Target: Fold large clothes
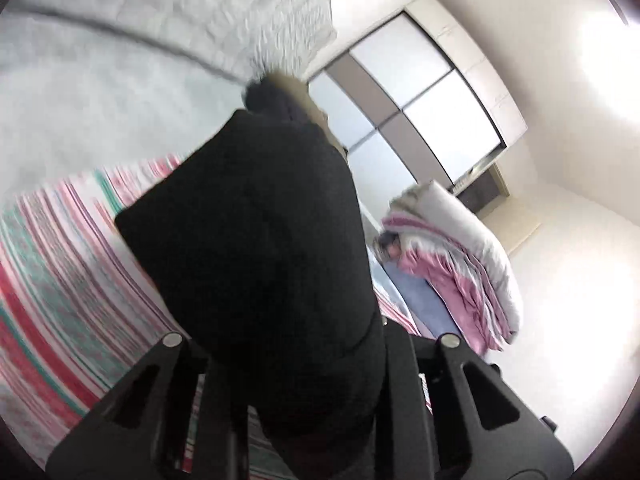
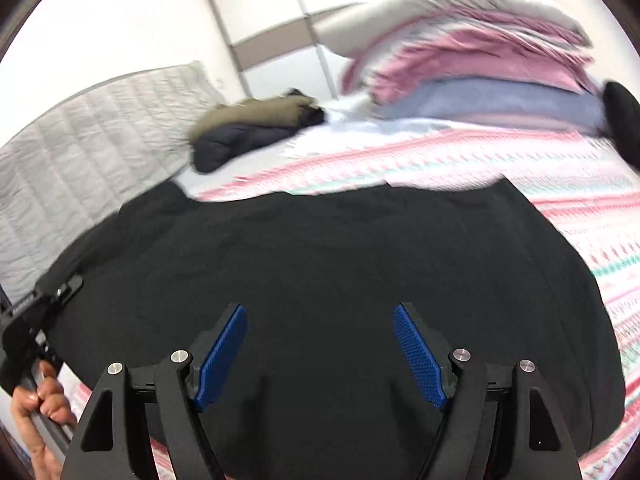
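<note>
A large black garment lies spread on a pink, white and teal striped bed sheet. My right gripper is open just above the garment, blue pads wide apart, holding nothing. My left gripper is shut on a fold of the black garment, which rises in front of the lens and hides the fingertips. The left gripper also shows at the left edge of the right wrist view, held by a hand at the garment's left end.
A folded pink and white duvet lies on a blue pillow at the bed's far end. A brown and navy jacket lies beside a quilted grey headboard. A sliding-door wardrobe stands behind.
</note>
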`<state>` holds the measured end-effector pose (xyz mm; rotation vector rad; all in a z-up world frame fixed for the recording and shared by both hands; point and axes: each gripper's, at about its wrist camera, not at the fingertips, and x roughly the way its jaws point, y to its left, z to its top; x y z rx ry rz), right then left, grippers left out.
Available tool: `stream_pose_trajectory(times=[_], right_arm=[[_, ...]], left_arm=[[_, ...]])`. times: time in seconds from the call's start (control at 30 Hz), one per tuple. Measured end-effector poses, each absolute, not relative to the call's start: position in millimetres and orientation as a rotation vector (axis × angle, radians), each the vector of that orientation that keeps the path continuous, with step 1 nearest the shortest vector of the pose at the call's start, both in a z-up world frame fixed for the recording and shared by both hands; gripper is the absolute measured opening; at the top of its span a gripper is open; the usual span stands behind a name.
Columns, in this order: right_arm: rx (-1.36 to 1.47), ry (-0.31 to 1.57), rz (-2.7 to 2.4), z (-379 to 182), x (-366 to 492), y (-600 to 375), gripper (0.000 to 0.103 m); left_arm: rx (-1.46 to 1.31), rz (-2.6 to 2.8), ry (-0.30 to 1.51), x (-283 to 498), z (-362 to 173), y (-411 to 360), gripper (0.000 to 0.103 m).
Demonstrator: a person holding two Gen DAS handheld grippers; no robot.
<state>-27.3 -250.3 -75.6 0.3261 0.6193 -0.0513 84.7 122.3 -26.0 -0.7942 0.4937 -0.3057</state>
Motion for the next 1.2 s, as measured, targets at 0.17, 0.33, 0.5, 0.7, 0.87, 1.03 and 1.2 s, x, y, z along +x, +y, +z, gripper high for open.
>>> stream_pose_trajectory(times=[0.17,0.33,0.5,0.7,0.87,1.03,1.2], right_arm=[[0.293,0.641,0.157,-81,-11,-192,0.05],[0.21,0.833,0.309,-124,18,-126,0.03],[0.198,0.888,0.266,-154,39,-114,0.03],[0.28,0.915,0.367,-145,37,-137,0.035],[0.381,0.902,0.355,-124,24,-196,0.037],[0.591,0.781,0.149,-111,-6,-291,0.068],[0.811,0.677,0.003,-110,-37,-373,0.074]], left_arm=[[-0.742,-0.226,0.574,96,-43,158,0.022],[-0.681,-0.291,0.552,90,-37,146,0.022],[-0.483,-0.426,0.413,68,-8,100,0.022],[-0.339,-0.618,0.351,48,15,43,0.023],[-0.292,-0.742,0.417,46,8,-13,0.023],[-0.184,-0.833,0.526,33,-16,-72,0.025],[0.062,-0.918,0.646,14,-60,-128,0.029]])
